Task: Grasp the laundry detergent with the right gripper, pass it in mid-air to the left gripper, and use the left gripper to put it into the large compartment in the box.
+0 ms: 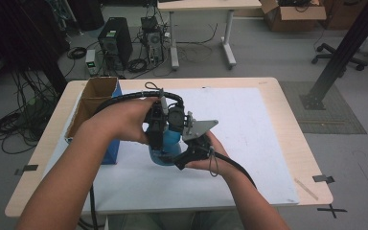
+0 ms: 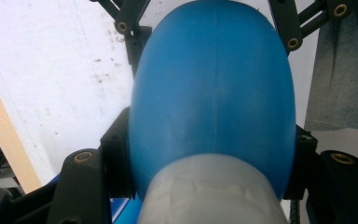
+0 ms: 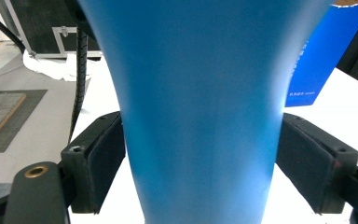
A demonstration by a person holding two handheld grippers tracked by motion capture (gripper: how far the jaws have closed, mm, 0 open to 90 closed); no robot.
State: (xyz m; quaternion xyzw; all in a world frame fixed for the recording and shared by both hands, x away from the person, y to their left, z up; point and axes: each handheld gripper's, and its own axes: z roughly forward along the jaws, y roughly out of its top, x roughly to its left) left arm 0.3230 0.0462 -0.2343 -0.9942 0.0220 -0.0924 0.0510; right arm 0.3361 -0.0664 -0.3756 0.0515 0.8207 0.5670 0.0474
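A smooth blue bottle-shaped object (image 1: 168, 142) is held up over the white mat, between both hands. My left gripper (image 1: 157, 139) comes in from the left and is shut on it. In the left gripper view its pads (image 2: 117, 161) press the wide blue body (image 2: 214, 93) on both sides, above a pale taped neck (image 2: 209, 191). My right gripper (image 1: 186, 154) reaches in from the right, lower down. In the right gripper view its jaws stand apart with the blue body (image 3: 200, 93) between them. The pads (image 3: 100, 158) sit close beside it, and no squeeze shows.
An open cardboard box with a blue side (image 1: 95, 103) stands at the table's left, seen as a blue panel (image 3: 324, 56) in the right gripper view. The white mat (image 1: 254, 129) covers most of the wooden table (image 1: 297, 143). Computers and cables lie on the floor beyond.
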